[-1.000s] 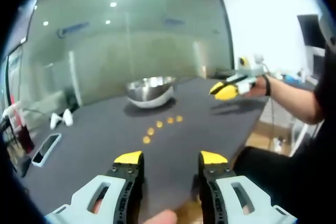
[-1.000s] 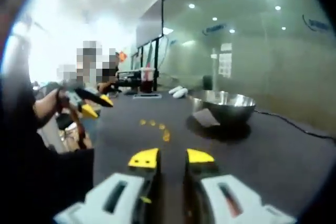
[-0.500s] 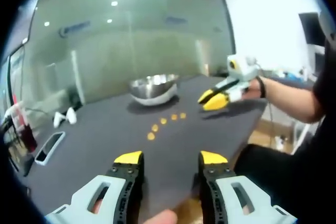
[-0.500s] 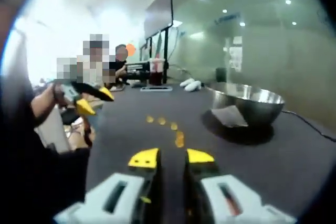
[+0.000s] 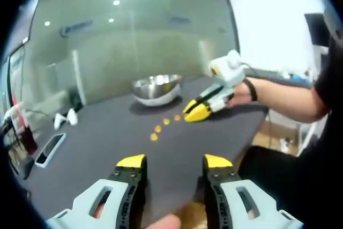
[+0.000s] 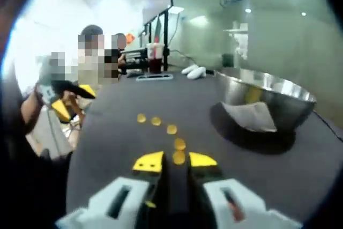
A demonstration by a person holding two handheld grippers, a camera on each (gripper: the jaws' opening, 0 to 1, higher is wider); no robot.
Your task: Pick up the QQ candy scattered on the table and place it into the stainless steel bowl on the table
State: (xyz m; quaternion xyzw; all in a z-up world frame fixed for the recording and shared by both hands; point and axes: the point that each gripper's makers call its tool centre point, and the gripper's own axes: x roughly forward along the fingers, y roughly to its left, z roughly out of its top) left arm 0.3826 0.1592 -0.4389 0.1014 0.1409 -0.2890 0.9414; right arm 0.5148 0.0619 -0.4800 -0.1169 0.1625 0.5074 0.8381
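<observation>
Several orange-yellow QQ candies point(image 5: 158, 128) lie in a curved row on the dark table point(image 5: 96, 148), in front of the stainless steel bowl point(image 5: 156, 88). My left gripper point(image 5: 174, 162) is open, low over the table's near edge and well short of the row. My right gripper point(image 5: 198, 112) reaches in from the right, its yellow tips down at the row's far end. In the right gripper view my right gripper point(image 6: 176, 160) is open by a narrow gap, and the nearest candy point(image 6: 178, 157) lies just at its tips. The bowl point(image 6: 268, 97) stands to the right, the left gripper point(image 6: 75, 101) far left.
A phone point(image 5: 47, 150) and two small white objects point(image 5: 61, 120) lie at the table's left side. A cup with a red drink point(image 6: 154, 57) stands at the far end. People sit beyond the table. The table edge point(image 5: 241, 132) runs close on the right.
My right gripper has moved forward and down over the table to the end of the candy row; the bowl and candies loom larger in its view. The left gripper has stayed put.
</observation>
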